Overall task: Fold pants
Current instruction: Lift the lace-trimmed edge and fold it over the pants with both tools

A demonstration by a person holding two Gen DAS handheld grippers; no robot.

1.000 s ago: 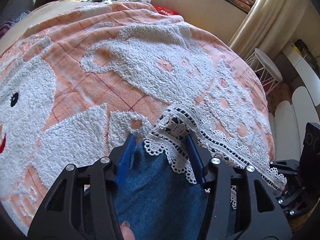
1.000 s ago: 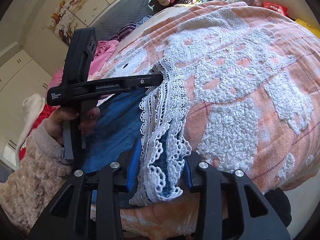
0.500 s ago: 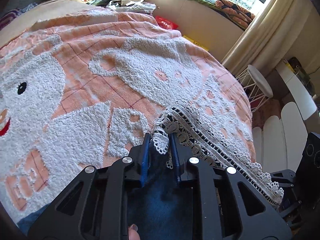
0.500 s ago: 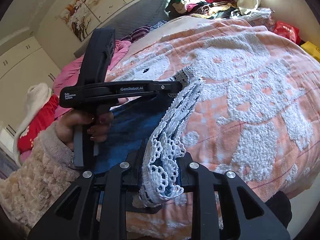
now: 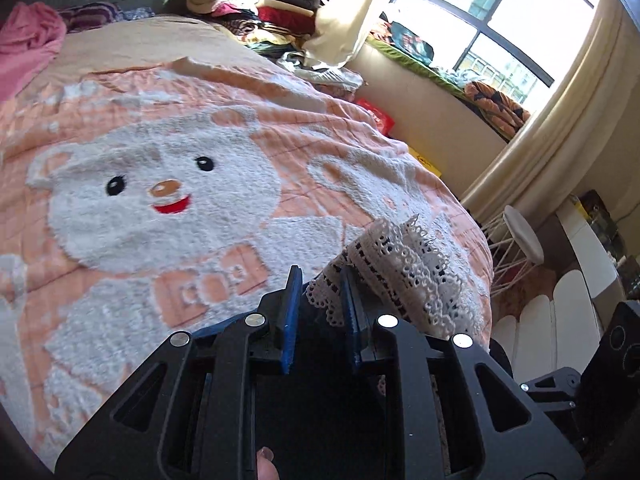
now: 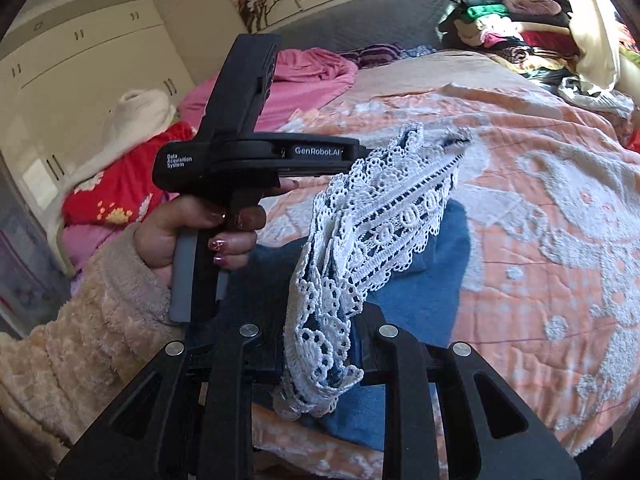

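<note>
The pants are blue denim [image 6: 420, 280] with a white lace hem [image 6: 360, 248]. Both grippers hold the hem lifted above the bed. My left gripper [image 5: 320, 292] is shut on one end of the lace hem [image 5: 404, 272]; its body [image 6: 256, 156] shows in the right wrist view, held by a hand. My right gripper [image 6: 320, 344] is shut on the other end of the hem, and the lace bunches over its fingers and hides them. The rest of the denim hangs down and lies on the blanket.
The bed carries an orange blanket with a white bear [image 5: 160, 184]. Piled clothes [image 5: 260, 8] lie at the far end. A pink quilt [image 6: 304, 76] and a red quilt [image 6: 132, 184] lie at the left. A white stool [image 5: 524, 236] stands beside the bed.
Both grippers closed on the lace hem and lifted it off the blanket, moving up toward the head of the bed. The denim now hangs below them.
</note>
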